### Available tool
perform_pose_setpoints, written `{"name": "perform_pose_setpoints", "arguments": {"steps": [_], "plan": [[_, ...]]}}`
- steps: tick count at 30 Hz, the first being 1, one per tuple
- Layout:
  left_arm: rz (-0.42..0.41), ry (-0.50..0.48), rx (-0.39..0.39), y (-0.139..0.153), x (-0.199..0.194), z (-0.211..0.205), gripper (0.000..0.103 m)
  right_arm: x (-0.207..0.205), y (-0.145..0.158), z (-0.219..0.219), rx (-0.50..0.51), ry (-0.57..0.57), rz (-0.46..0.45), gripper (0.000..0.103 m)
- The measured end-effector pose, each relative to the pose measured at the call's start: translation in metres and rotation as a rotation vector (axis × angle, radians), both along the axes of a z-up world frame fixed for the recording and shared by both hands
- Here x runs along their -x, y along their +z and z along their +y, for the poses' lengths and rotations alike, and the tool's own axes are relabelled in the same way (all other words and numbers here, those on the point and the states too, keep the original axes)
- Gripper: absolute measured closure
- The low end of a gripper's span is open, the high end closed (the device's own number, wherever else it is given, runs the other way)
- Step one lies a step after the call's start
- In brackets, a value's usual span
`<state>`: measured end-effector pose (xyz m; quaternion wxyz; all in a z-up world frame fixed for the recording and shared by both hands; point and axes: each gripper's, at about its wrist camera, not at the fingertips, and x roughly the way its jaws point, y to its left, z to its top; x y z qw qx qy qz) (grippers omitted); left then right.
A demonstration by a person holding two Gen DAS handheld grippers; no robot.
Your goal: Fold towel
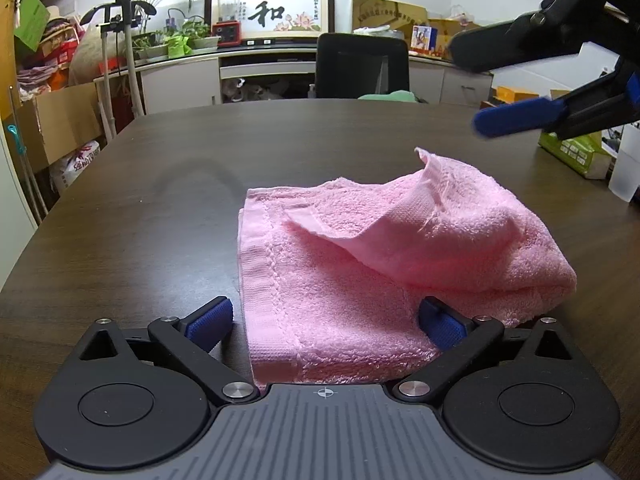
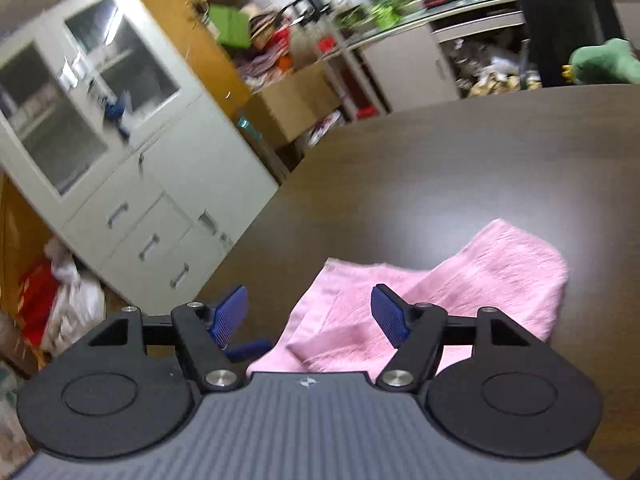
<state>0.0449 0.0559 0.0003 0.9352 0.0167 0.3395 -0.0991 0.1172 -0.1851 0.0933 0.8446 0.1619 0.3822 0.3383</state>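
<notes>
A pink towel (image 1: 360, 280) lies bunched on the dark wooden table (image 1: 140, 220), one layer flopped over the other and a corner (image 1: 426, 160) sticking up. My left gripper (image 1: 326, 314) stands open low at the towel's near edge. Its left pad (image 1: 210, 322) is over bare table and its right pad (image 1: 442, 322) rests against the cloth. My right gripper (image 1: 472, 88) hangs open in the air above the towel's far right side. In the blurred right wrist view the right gripper (image 2: 310, 306) is open over the towel (image 2: 500, 280) with nothing between its fingers.
A black office chair (image 1: 362, 66) and a green plush (image 2: 604, 64) sit behind the table's far edge. A green box (image 1: 576, 152) and a translucent cup (image 1: 626, 164) stand at the table's right edge. A white cabinet (image 2: 132, 160) and cardboard boxes line the left side.
</notes>
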Motion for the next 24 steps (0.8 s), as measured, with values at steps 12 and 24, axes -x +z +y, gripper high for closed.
{"name": "perform_pose_setpoints", "arguments": {"steps": [12,24], "plan": [[0.002,-0.004,0.008,-0.001,0.0,0.002,0.0,-0.049,-0.039,0.036,0.282,-0.158,0.177,0.049],[0.002,-0.004,0.009,-0.002,0.001,0.001,0.0,-0.035,-0.037,0.056,0.394,-0.183,0.149,0.081]]}}
